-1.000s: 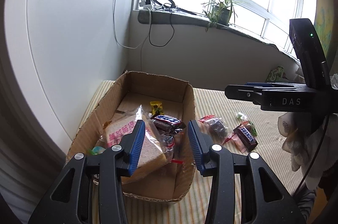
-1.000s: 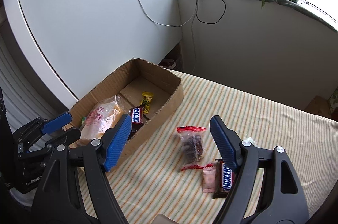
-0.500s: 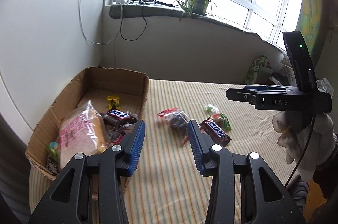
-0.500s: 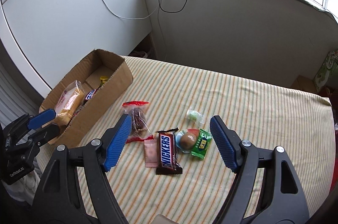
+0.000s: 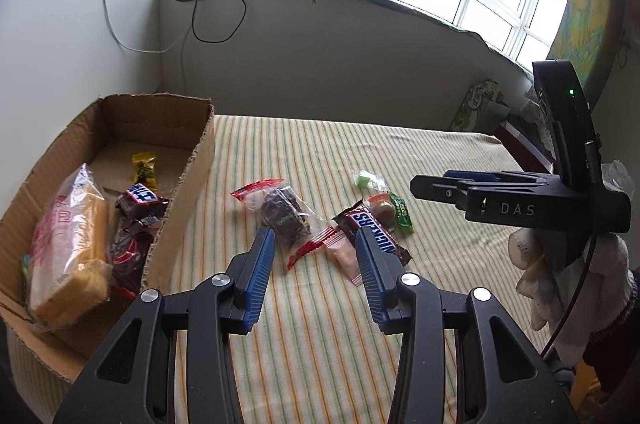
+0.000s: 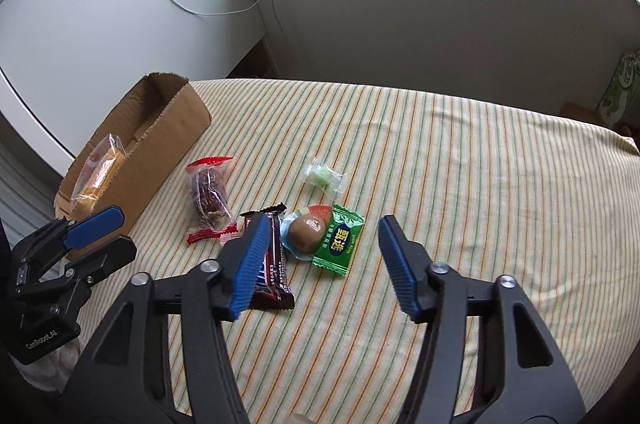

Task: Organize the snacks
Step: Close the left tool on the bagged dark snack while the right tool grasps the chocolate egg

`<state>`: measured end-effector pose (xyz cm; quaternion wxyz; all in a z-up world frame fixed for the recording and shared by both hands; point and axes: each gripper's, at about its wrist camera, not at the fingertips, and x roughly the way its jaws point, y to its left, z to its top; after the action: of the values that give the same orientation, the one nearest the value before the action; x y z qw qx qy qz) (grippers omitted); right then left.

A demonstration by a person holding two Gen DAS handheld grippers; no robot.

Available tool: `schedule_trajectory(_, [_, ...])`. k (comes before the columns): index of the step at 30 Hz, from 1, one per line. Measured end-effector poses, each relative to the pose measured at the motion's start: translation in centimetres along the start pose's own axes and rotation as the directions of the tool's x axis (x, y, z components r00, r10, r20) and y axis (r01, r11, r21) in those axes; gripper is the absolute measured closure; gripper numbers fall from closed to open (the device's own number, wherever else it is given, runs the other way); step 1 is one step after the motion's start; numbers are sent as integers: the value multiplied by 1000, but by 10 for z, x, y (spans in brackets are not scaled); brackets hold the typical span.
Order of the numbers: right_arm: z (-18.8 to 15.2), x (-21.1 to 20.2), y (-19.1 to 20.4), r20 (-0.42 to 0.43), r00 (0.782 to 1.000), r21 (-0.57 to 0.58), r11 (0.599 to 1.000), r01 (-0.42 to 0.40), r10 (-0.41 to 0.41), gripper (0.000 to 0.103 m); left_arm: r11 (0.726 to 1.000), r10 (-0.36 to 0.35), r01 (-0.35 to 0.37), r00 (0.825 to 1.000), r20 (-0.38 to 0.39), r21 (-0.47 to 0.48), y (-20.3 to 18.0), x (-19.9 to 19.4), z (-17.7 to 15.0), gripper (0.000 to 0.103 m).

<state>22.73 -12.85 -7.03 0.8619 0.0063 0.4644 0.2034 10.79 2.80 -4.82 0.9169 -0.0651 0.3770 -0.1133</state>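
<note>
My right tool (image 6: 320,260) closing above the green candy packet (image 6: 338,242) without gripping, my left tool (image 5: 316,272) apart and empty, Snickers bar (image 5: 374,234) just beyond it, cardboard box (image 5: 188,179) to its left

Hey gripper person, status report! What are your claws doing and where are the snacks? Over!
Left gripper open, empty. Right gripper closing, empty, above the green packet. Five snacks loose on the striped cloth, the rest in the cardboard box. Nothing blocking.

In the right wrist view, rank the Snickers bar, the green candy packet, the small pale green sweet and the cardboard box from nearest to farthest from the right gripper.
1. Snickers bar, at the left jaw.
2. Green candy packet, just ahead.
3. Pale green sweet, farther ahead.
4. Cardboard box, far left.
</note>
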Motion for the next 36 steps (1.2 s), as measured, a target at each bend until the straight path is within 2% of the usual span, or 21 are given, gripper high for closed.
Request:
schedule_trajectory(5, [-4, 19, 8, -26, 1000, -96, 995, 1, -3, 65, 1000, 8, -9, 1000, -25, -28, 1, 18, 3, 62])
schedule_trajectory(14, [-8, 38, 16, -54, 999, -262, 965, -14, 0, 65, 998, 37, -40, 998, -58, -39, 0, 45, 7, 62])
schedule_trajectory(20, [-8, 41, 17, -45, 999, -296, 955, -20, 7, 65, 998, 59, -61, 996, -72, -21, -3, 59, 10, 62])
schedule_trajectory(24, [-13, 47, 21, -44, 999, -332, 943, -6, -9, 65, 995, 99, -100, 993, -67, -3, -2, 65, 11, 62])
schedule_trajectory(28, [-14, 47, 23, -35, 999, -338, 941, -3, -10, 68, 993, 119, -120, 991, -63, -20, 2, 66, 13, 62])
schedule_trajectory(31, [-17, 44, 22, -27, 999, -342, 939, 18, -29, 73, 990, 134, -136, 989, -64, -36, 7, 64, 8, 62])
schedule_trajectory(36, [-20, 40, 20, -23, 999, -337, 941, 30, -40, 73, 989, 138, -143, 987, -88, -49, 12, 73, 7, 62])
